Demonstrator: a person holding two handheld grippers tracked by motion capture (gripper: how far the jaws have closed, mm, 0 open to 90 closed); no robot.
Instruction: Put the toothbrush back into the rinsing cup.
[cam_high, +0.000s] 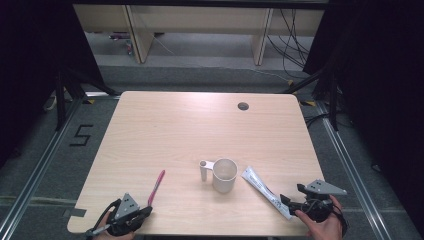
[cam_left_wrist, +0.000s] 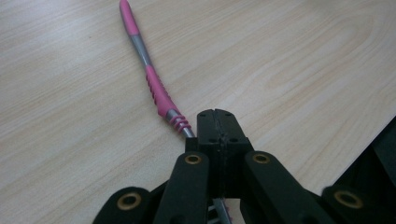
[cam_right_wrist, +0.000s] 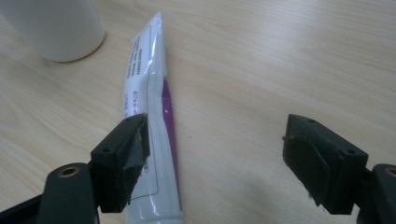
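Left claw (cam_left_wrist: 217, 122): jaws pressed together on the near end of the pink toothbrush (cam_left_wrist: 152, 81). The handle passes between the pads and a sliver of it shows again behind them, so you are pinching it, not just resting beside it. In the high view your left claw (cam_high: 145, 210) sits at the near left corner of the surface (cam_high: 175, 125), and the toothbrush (cam_high: 157, 186) runs away from it, forward and slightly to the right, its far tip aimed toward the cup.

Long axis: near-to-far, lying flat on the wood. The whole length beyond the pads rests on the surface; nothing lifted yet, as far as the frames tell.

White cup (cam_high: 224, 174) stands upright near the middle, well apart from the brush tip, with a small white handle-like piece (cam_high: 204, 170) just beside it on its left.

Right claw (cam_right_wrist: 215, 144): jaws spread wide. The toothpaste tube (cam_right_wrist: 149, 121) lies flat, its long axis running away from the claw toward the cup (cam_right_wrist: 56, 28). The left pad sits at the tube's edge; the right pad stands well clear on bare wood. So the tube is off-centre in the gap, not gripped. In the high view the tube (cam_high: 262, 189) slants from beside the cup down toward your right claw (cam_high: 291, 201).

Judgement: your left hand is the one committed. A lift would pivot the brush about its pinched end, so expect the far tip to droop. Your right needs a shift toward the tube before closing.
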